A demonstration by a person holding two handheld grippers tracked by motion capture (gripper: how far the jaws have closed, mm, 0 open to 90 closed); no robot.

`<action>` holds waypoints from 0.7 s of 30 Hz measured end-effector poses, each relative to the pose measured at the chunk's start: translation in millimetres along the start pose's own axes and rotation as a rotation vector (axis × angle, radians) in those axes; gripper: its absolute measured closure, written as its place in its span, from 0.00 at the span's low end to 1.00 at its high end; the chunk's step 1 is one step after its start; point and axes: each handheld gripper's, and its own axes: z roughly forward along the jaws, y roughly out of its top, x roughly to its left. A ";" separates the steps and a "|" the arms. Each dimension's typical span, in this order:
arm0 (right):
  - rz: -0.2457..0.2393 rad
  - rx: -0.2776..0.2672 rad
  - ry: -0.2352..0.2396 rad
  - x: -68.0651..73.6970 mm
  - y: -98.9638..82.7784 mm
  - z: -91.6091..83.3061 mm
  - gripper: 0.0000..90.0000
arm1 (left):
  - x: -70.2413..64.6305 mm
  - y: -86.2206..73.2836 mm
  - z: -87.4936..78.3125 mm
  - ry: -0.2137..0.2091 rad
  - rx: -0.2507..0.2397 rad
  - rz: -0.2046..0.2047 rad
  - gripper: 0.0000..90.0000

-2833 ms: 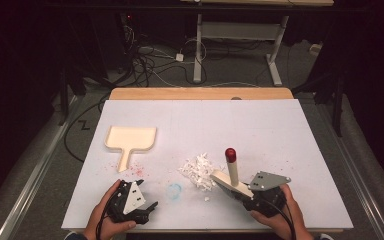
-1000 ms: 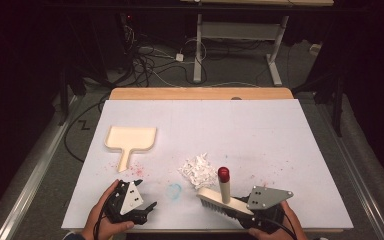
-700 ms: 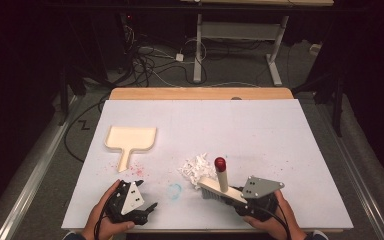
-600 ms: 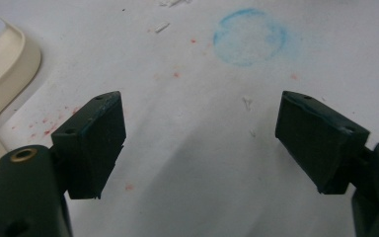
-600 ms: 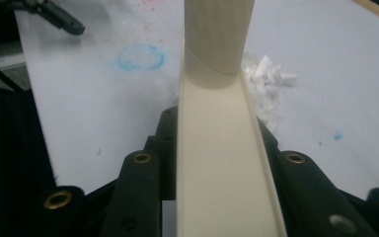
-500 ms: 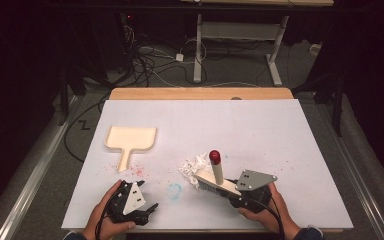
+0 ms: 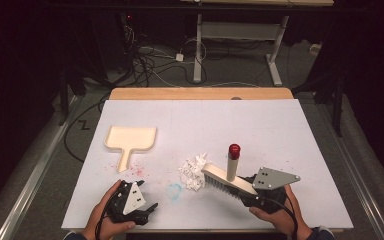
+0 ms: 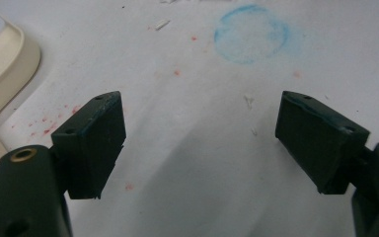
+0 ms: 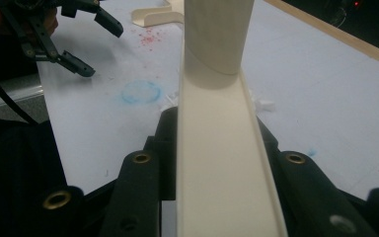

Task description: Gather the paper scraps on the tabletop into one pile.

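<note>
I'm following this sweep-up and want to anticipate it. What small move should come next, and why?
Probably a short push of the brush leftward. The right tool is shut on it, its bristles touch the white scrap pile, and the dustpan lies apart, farther left. The left tool rests open and could fetch the pan.

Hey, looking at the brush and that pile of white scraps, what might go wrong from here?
The right gripper holds the brush right at the white scraps, so a quick stroke could scatter them across the table. The dustpan lies apart from the pile and unheld, with the left gripper open beside it, so scraps may never reach it, or it could slide if pushed.
</note>
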 end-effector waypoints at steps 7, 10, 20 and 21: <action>0.004 -0.054 0.048 22.3 10.6 27.3 0.76 | 5.5 -2.5 -1.7 0.023 -0.004 -0.030 0.20; 0.021 -0.067 0.057 37.1 10.8 55.1 0.76 | 8.5 -4.5 -2.8 0.031 -0.002 -0.045 0.19; 0.029 -0.028 -0.021 44.5 12.5 108.7 0.76 | 7.4 -5.4 -2.0 0.019 0.001 -0.040 0.19; 0.030 -0.026 -0.041 41.9 12.6 109.6 0.76 | 7.0 -5.1 -1.8 0.018 0.002 -0.039 0.20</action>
